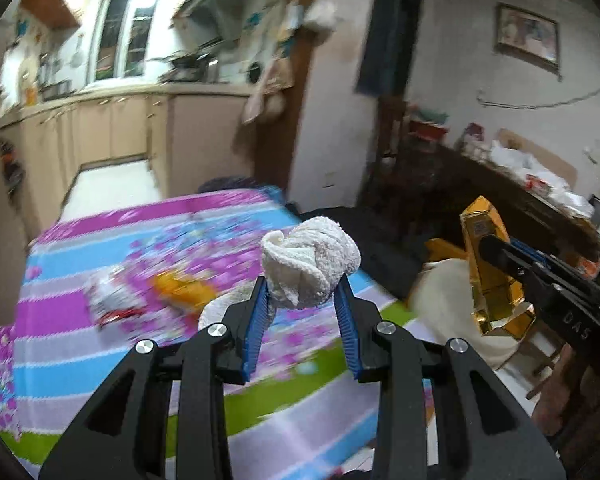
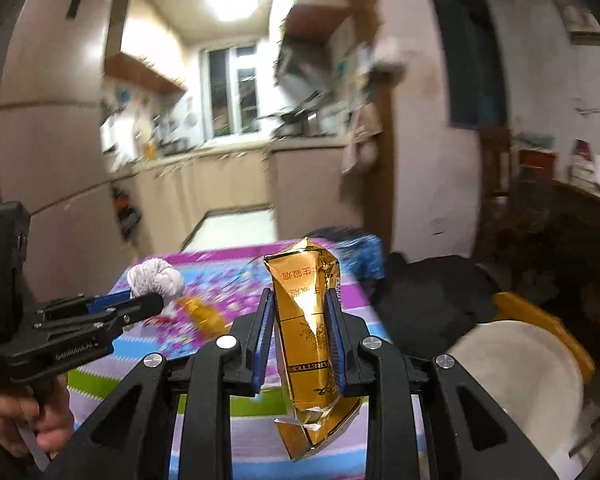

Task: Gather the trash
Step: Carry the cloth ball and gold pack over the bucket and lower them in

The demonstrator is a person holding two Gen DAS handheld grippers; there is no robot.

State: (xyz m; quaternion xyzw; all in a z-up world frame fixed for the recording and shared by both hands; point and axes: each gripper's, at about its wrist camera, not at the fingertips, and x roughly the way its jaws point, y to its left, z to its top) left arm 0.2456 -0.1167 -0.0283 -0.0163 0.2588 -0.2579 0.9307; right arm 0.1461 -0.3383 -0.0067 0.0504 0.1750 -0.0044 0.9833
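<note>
Above a table point(image 1: 80, 240) covered in a bright floral cloth, the left gripper point(image 1: 304, 292) is clamped on a crumpled white paper towel wad point(image 1: 310, 264), lifted clear of the surface. To its right, the right gripper point(image 2: 298, 320) pinches a crushed gold cigarette pack point(image 2: 308, 320) upright between its blue pads, also raised off the table. On the cloth below lie a blurred orange wrapper point(image 1: 184, 288) and what may be a white-and-red packet point(image 1: 112, 300); a white bin point(image 2: 520, 380) stands beside the table.
</note>
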